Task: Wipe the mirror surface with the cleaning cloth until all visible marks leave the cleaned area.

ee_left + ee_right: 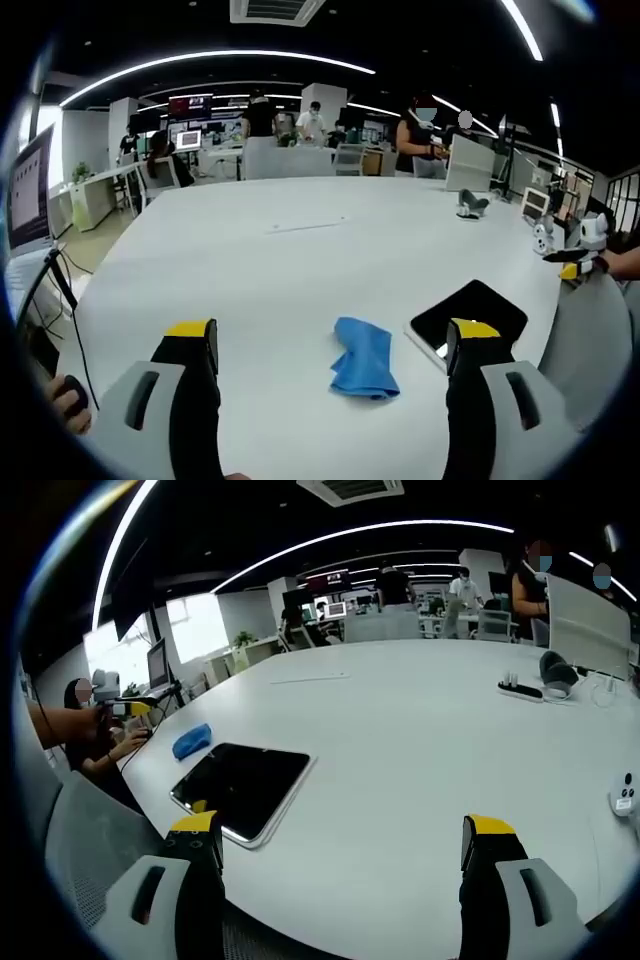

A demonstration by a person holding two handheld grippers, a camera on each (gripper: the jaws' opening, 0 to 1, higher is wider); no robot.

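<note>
A crumpled blue cleaning cloth (362, 358) lies on the white table (290, 260), between my left gripper's (331, 335) wide-open jaws. Just right of it rests the mirror (468, 312), a dark rectangular slab with a pale edge. In the right gripper view the mirror (245, 785) lies flat near the table's edge, ahead of my right gripper's (342, 828) left jaw, with the cloth (192, 740) beyond it. My right gripper is open with nothing in it. Each gripper also appears in the other's view: the right gripper (570, 240) at the far right, the left gripper (120, 708) at the far left.
A laptop (30, 190) and cables sit at the table's left edge. A power strip (522, 690) and a grey object (555, 670) lie on the far right, a small white device (625, 795) nearer. People and desks fill the office behind.
</note>
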